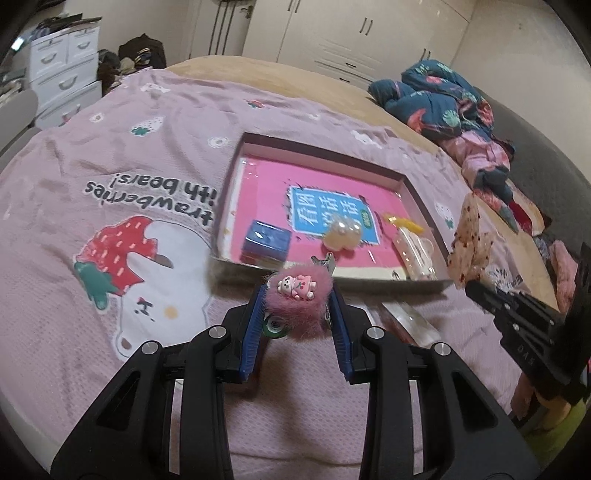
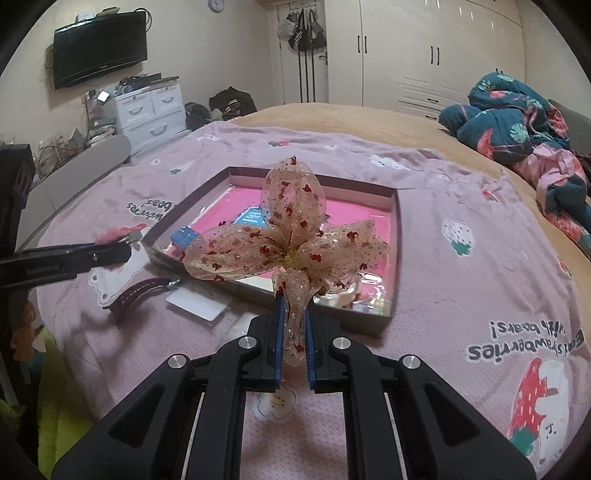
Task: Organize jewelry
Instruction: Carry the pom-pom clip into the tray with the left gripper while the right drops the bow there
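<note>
A big bed [image 2: 369,125] is covered by a pink blanket [image 2: 461,206] with strawberries printed on it. White cupboards [image 2: 436,51] are lined along the back wall. A black TV [image 2: 99,46] is hung on the wall, above white drawers [image 2: 151,107]. A round clock [image 2: 216,4] is seen up high.

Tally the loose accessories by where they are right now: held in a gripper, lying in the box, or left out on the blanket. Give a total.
Held: 2, pink pom-pom charm in left gripper, sheer bow in right gripper.
In the box: 4, blue case, pearl clip, yellow clip, clear claw clip.
On the blanket: 2, dark hair clip, white card.
Total: 8
</note>
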Motion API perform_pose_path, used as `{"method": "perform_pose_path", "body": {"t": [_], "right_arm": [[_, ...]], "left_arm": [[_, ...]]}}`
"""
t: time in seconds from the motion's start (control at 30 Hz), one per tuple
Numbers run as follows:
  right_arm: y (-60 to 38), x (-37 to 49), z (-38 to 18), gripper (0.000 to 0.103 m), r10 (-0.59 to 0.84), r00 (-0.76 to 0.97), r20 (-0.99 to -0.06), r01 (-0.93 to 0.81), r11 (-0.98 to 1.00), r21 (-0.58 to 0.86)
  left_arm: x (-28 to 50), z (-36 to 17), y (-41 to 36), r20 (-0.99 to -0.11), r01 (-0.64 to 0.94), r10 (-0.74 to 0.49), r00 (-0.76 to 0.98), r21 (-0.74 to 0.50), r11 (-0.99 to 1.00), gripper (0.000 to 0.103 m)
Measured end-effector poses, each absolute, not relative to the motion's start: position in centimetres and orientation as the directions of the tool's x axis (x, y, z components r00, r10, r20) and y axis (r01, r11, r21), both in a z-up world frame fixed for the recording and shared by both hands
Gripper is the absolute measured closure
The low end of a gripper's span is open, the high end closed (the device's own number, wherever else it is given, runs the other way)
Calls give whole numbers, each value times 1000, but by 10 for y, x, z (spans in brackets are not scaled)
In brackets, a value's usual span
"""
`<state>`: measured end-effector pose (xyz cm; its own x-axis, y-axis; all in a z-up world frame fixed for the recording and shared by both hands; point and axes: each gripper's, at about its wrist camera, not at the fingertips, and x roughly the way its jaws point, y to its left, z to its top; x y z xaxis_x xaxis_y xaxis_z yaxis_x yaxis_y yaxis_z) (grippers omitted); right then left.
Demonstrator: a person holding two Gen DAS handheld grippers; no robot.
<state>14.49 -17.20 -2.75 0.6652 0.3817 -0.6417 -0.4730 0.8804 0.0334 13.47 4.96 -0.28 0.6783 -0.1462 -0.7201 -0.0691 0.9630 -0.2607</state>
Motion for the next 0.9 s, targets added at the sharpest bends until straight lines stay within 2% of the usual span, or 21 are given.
{"method": "perform_pose_path", "body": {"t": [0.4, 0.9], "right_arm": [[-149, 166, -30, 94, 394, 657, -643, -497, 868, 25], [-149, 197, -35, 94, 360, 671, -648, -454, 891, 25]], "left_arm": [[159, 3, 76, -711, -113, -118, 694, -270, 956, 77], [203, -15, 78, -729, -110, -137, 671, -281, 954, 77]]}}
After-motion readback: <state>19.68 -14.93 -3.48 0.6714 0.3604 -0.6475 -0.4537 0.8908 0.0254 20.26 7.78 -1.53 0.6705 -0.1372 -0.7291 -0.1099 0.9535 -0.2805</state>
